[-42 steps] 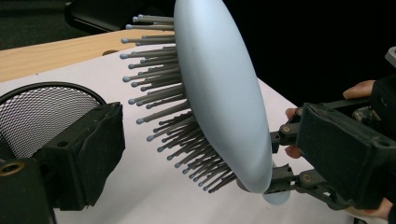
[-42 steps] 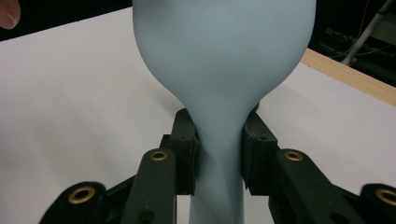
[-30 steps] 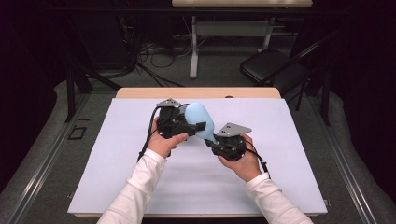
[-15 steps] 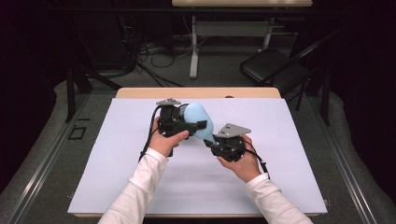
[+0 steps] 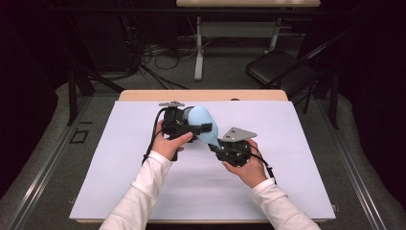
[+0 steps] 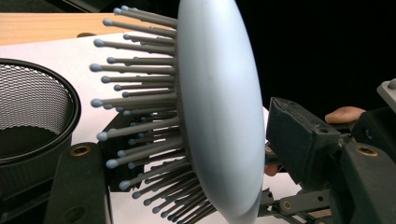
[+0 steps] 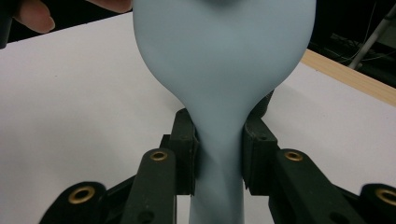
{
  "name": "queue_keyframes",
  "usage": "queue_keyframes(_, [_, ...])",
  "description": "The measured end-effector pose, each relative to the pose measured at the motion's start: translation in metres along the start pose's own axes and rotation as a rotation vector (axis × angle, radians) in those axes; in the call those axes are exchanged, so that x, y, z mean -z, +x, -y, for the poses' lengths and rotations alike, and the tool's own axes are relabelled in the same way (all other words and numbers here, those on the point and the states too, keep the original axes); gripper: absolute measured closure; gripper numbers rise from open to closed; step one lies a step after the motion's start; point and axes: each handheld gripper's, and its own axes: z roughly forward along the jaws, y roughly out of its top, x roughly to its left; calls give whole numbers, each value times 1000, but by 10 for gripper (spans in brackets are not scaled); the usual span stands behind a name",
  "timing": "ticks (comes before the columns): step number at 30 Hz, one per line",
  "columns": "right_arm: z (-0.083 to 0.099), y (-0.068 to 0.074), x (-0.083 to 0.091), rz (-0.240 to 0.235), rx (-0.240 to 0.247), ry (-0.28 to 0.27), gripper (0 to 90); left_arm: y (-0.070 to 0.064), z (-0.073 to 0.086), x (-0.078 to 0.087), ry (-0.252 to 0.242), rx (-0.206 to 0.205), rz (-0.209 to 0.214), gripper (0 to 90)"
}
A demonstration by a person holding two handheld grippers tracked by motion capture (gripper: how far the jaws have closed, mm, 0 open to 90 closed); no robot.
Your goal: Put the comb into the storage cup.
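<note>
A pale blue hairbrush (image 5: 201, 122) is held off the white table between both grippers. My left gripper (image 5: 197, 125) is shut across the brush head (image 6: 219, 116). The grey bristles (image 6: 140, 121) point at one pad and the smooth back faces the other. My right gripper (image 5: 216, 146) is shut on the brush's narrow handle (image 7: 218, 163), just below where it widens into the head. In the right gripper view both pads (image 7: 184, 154) press the handle's sides. A fingertip (image 7: 32, 16) of the other hand shows at the top left.
A black mesh cup (image 6: 32, 116) stands close beside my left gripper. A white sheet (image 5: 119, 182) covers the wooden table (image 5: 201, 95). Beyond the table are a dark folding chair (image 5: 277, 67), cables and table legs on the floor.
</note>
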Motion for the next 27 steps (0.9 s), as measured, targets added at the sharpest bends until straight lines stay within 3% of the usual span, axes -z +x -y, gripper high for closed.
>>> queue_keyframes(10, [1, 0, -1, -5, 1, -3, 695, 3, 0, 1, -2, 69, 36, 333])
queue_keyframes(27, [3, 0, -3, -7, 5, 3, 696, 5, 1, 2, -3, 116, 38, 387])
